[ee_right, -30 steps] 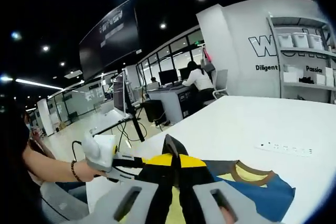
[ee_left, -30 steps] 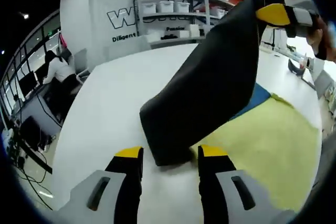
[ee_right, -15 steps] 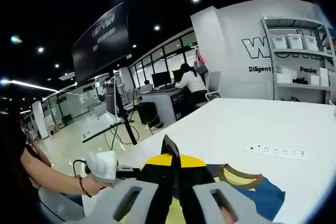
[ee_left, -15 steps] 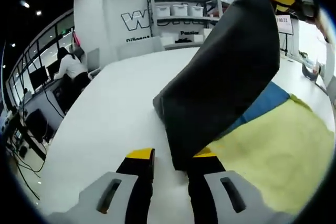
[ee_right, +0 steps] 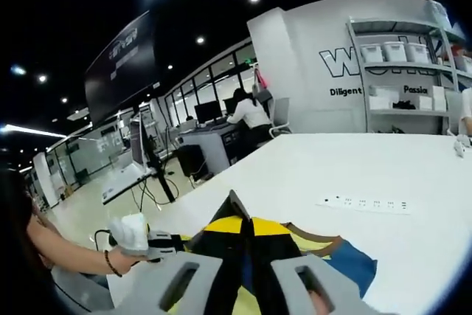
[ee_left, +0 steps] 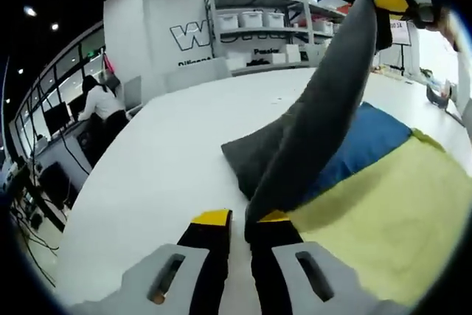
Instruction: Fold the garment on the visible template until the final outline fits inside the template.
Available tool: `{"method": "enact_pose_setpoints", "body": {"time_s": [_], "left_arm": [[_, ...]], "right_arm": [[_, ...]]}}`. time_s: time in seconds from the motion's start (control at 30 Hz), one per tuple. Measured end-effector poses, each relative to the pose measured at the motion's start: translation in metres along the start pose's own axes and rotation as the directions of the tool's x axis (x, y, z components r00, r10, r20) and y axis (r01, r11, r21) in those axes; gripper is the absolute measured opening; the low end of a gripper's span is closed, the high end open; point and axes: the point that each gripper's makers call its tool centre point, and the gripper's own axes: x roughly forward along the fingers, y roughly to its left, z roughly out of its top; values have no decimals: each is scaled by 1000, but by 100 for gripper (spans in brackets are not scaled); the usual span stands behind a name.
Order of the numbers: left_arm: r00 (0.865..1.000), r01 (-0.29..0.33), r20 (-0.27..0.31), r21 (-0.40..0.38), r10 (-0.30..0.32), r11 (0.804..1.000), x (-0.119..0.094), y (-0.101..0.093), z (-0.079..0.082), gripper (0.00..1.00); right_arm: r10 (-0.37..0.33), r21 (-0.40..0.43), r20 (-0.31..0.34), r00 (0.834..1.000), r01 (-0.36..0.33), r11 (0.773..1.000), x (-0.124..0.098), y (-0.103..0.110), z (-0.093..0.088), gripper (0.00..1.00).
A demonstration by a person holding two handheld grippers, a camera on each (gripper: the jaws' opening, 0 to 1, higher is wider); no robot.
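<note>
So the left tongs were pinching the near end of the dark grey flap, and the right tongs had its far end clamped up high, with the yellow and blue garment flat on the white desk under them. To do it well I'd have kept the flap taut and level, carried it over the yellow part, and laid it down square. Behind the desk, wall lettering read "Diligent" and "Passion", plus a big "W".

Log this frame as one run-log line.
phase: mid-fold | left gripper: shut on garment | right gripper: shut on garment | garment: dark part lifted off white table
</note>
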Motion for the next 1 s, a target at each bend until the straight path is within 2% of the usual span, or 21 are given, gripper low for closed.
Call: {"method": "enact_pose_setpoints", "body": {"time_s": [0.1,0.13,0.17,0.23,0.33,0.5,0.8,0.93,1.0], "left_arm": [[1000,-10,1,36,10,999,-1,0,4,6],[1000,-24,-5,72,24,997,-2,2,4,6],[999,-43,-13,136,45,990,-3,4,5,7],[998,-59,-8,217,63,974,-4,1,9,6],[998,-51,-26,318,63,947,-2,-6,9,5],[999,-21,-30,397,36,918,2,-16,9,7],[998,34,-56,478,-8,878,4,-27,6,8],[998,47,-63,503,-18,863,3,-30,6,5],[997,57,-71,524,-23,850,1,-34,5,1]], "right_arm": [[-13,24,-11,1000,14,1000,-3,-9,-6,0],[-20,37,-19,1000,20,999,-5,-14,-10,0],[-29,50,-30,999,31,998,-7,-20,-14,0],[-46,70,-43,998,49,996,-10,-28,-20,0],[-67,107,-51,996,72,992,-16,-42,-27,0],[-124,153,-84,989,136,979,-28,-73,-41,0],[-149,183,-207,967,188,965,-29,-105,-73,0],[-161,187,-266,950,215,959,-28,-115,-86,0],[-173,188,-313,934,240,952,-27,-121,-97,0]]}}
